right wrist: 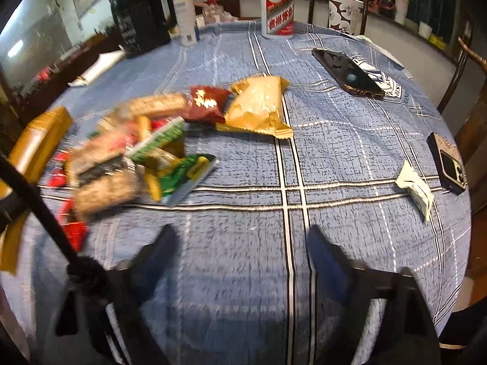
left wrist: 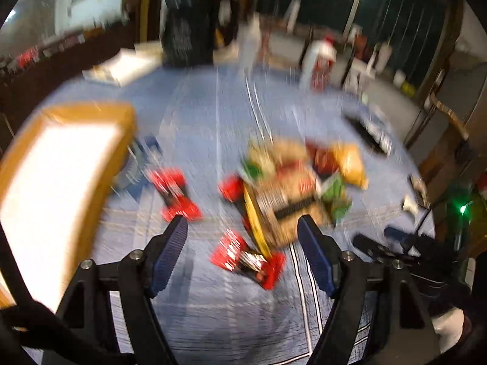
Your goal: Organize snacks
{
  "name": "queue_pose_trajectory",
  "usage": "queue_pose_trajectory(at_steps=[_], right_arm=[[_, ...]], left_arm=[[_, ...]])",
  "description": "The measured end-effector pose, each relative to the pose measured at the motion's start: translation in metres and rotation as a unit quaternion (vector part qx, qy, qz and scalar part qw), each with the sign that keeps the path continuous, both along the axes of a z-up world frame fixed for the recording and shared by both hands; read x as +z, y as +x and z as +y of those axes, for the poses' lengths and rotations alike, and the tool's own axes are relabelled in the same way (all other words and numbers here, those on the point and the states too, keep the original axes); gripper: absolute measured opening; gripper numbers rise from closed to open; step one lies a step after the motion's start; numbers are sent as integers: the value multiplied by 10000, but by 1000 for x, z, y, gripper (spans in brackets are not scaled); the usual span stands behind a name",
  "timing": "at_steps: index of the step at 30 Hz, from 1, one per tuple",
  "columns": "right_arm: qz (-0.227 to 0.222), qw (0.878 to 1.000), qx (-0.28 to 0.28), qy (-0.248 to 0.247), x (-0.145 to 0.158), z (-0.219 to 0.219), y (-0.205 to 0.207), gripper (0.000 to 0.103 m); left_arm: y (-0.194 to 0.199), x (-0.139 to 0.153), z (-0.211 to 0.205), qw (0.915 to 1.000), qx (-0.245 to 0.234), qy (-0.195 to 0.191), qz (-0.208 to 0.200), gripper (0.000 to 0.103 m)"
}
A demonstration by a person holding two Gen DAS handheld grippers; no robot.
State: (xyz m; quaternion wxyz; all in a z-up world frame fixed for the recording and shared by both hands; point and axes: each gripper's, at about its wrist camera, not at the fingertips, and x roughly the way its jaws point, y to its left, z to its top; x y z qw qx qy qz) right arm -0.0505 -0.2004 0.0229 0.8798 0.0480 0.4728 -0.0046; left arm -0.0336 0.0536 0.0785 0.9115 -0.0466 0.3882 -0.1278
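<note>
A heap of snack packets (left wrist: 289, 191) lies on the blue checked tablecloth, blurred in the left wrist view. Red packets (left wrist: 249, 261) lie nearest, one (left wrist: 175, 193) to the left. My left gripper (left wrist: 243, 231) is open and empty, just short of the heap. A wooden box with a white inside (left wrist: 54, 188) stands at the left. In the right wrist view the heap (right wrist: 127, 155) lies at the left, with a gold packet (right wrist: 258, 106), a dark red packet (right wrist: 207, 103) and a green packet (right wrist: 182, 176). My right gripper (right wrist: 243, 237) is open and empty over bare cloth.
A white liquor bottle (right wrist: 277, 6), a black jug (right wrist: 143, 15), a white spray bottle (right wrist: 185, 15) and a paper cup (right wrist: 345, 13) stand at the far edge. Two phones (right wrist: 347, 71) (right wrist: 449, 162) and a pale wrapped packet (right wrist: 417, 187) lie at the right. Chairs stand beyond the table.
</note>
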Motion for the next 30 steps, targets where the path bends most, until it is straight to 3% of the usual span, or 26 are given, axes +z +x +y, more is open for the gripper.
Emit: queue_pose_trajectory(at_steps=[3, 6, 10, 12, 16, 18, 21, 25, 30], right_arm=[[-510, 9982, 117, 301, 25, -8, -13, 77], [-714, 9932, 312, 862, 37, -13, -8, 79], [-699, 9953, 632, 215, 34, 9, 12, 78], [-577, 9949, 796, 225, 27, 15, 26, 77], [-552, 9936, 977, 100, 18, 25, 42, 76], [-474, 9935, 1016, 183, 11, 26, 51, 70], [-320, 9927, 1092, 398, 2, 24, 59, 45], [-328, 9911, 1048, 753, -3, 16, 58, 43], [-360, 9898, 904, 1039, -1, 2, 50, 42]], left_arm=[[1, 18, 25, 9998, -55, -131, -150, 75], [6, 15, 38, 9998, -117, -147, -71, 75], [8, -8, 35, 9981, -276, -401, 390, 75], [12, -21, 21, 9954, -526, -479, 647, 75], [20, -29, -13, 9923, -1067, 54, 626, 75], [27, -33, -31, 9877, -1411, 343, 588, 75], [39, -42, -54, 9784, -1816, 831, 539, 75], [43, -48, -73, 9689, -2014, 1429, 135, 76], [49, -50, -89, 9583, -2280, 1705, -245, 79]])
